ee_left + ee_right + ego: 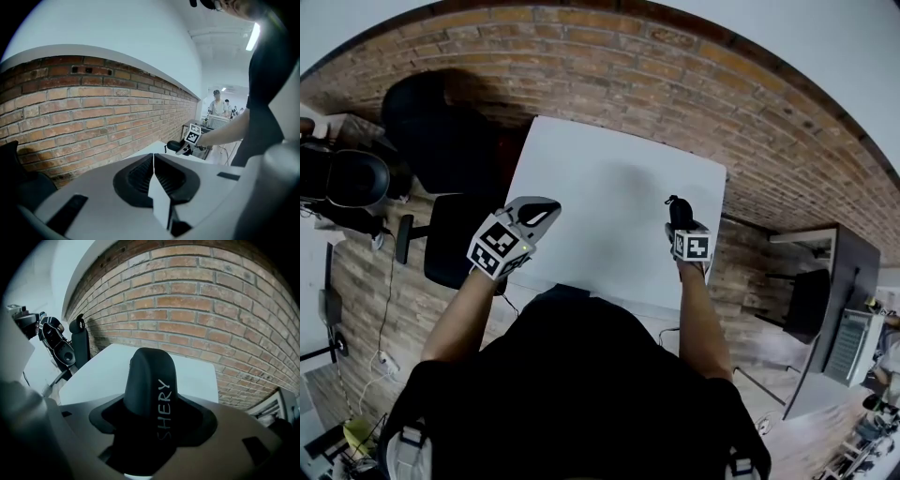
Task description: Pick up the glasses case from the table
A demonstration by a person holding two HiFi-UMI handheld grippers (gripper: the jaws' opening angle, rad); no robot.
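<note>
A brick wall (581, 56) runs along the far side of the scene. In front of it stands a white table (609, 206) whose top is bare in the head view. A black chair (441, 141) stands at the table's far left corner. The person leans over the near edge with one gripper in each hand.

The left gripper (153, 176) hangs over the table's near left edge. Its jaws are pressed together with nothing between them.

The right gripper (684, 228) is over the table's near right part. Its jaws are clamped on the case (150, 390), which is dark and rounded with the pale lettering SHERY along it. The case sticks out past the jaws toward the wall.

In the left gripper view the case appears clear of the table top. In the right gripper view the white top lies behind and below it, apart from it.

The pick-up looks essentially done, because the case is gripped and seems to be off the table. At most, what may remain is to carry it a little higher and hold it steady. The left gripper has no part to play that the pictures show.
</note>
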